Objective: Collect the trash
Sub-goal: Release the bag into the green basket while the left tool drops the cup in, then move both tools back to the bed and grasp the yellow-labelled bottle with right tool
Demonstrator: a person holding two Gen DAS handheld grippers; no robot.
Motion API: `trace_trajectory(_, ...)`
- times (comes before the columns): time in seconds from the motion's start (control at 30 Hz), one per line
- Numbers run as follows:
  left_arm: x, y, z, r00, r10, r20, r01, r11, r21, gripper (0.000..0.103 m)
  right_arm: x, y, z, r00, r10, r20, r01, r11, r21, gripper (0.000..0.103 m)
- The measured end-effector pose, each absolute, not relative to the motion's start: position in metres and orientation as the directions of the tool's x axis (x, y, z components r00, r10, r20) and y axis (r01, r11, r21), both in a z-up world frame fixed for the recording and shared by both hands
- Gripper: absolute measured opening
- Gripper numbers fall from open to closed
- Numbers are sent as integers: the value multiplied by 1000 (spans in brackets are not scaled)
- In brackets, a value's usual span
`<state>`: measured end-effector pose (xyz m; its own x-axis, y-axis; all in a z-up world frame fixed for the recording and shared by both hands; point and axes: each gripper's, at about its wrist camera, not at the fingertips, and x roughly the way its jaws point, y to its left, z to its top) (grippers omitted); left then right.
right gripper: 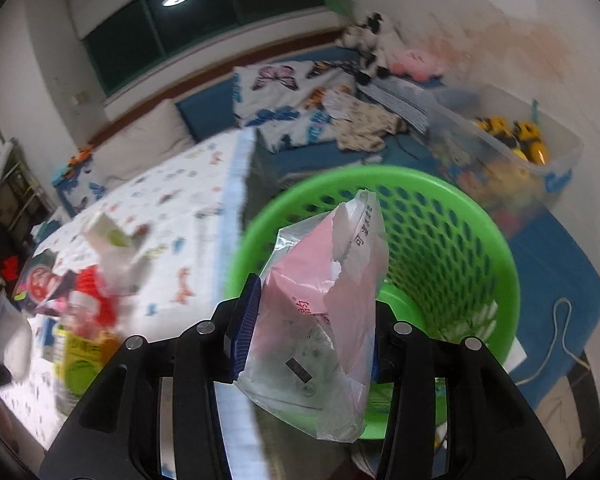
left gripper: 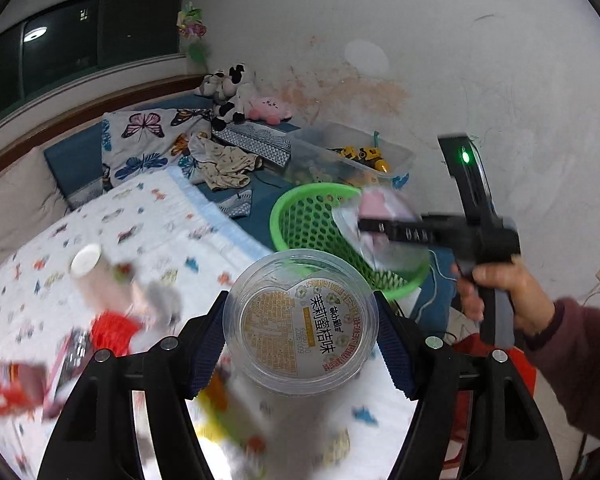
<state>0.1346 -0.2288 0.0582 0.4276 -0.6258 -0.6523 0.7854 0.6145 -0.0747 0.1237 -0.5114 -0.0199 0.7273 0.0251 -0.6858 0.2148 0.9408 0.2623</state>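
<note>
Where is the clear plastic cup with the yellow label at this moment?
In the left wrist view, the clear plastic cup sits low in the centre, gripped between the left gripper jaws above the patterned bedsheet, with the green basket just beyond it.

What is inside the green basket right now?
In the right wrist view the green basket shows only its perforated wall and part of its floor; no trash is visible there. The plastic bag held in the right tongs covers the near part of the interior.
</note>
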Motion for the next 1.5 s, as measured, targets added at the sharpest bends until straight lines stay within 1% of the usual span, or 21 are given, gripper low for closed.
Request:
trace_trajectory(0.07,142,-247,59,416,-627,-659,796,601,-69,67,123,-523,-29,724,30,-689,231,931,283,62)
trace_trajectory(0.1,148,-258,59,416,-623,-662,798,599,-63,67,124,-526,-31,722,26,-691,237,930,283,64)
trace_trajectory(0.17,152,-272,58,401,-625,-670,806,589,-67,67,124,-534,-36,719,8,-695,257,926,277,71)
trace_trajectory(0.47,182,-336,35,327,-604,-727,806,580,-119,67,104,-551,-38,721,-26,-693,308,907,286,72)
trace_trajectory(0.63,192,-366,19,293,-573,-765,804,580,-126,67,81,-556,-32,736,-48,-675,326,899,292,73)
trace_trajectory(0.8,196,-388,6,287,-535,-794,805,585,-103,67,63,-559,-25,753,-56,-656,330,895,301,75)
trace_trajectory(0.87,198,-393,0,268,-535,-801,802,584,-122,67,58,-560,-24,757,-57,-651,331,892,307,75)
trace_trajectory(0.9,199,-395,-2,261,-534,-804,801,584,-128,68,55,-560,-24,758,-59,-649,333,891,308,75)
trace_trajectory(0.93,199,-398,-5,256,-528,-809,801,585,-129,74,53,-559,-24,759,-58,-649,332,891,308,75)
trace_trajectory(1.03,197,-400,-7,261,-538,-801,801,584,-132,79,48,-556,-25,756,-60,-652,334,892,304,75)
trace_trajectory(1.1,195,-397,-4,265,-548,-794,797,588,-139,81,46,-553,-26,756,-58,-652,331,893,304,75)
trace_trajectory(1.2,193,-386,4,277,-562,-780,789,596,-150,81,43,-546,-25,759,-48,-649,315,900,302,75)
trace_trajectory(1.4,183,-338,38,366,-593,-717,757,638,-141,81,44,-518,-16,772,-13,-635,245,929,278,76)
trace_trajectory(1.5,179,-310,48,413,-579,-703,734,668,-119,81,47,-504,-13,778,13,-629,210,937,280,76)
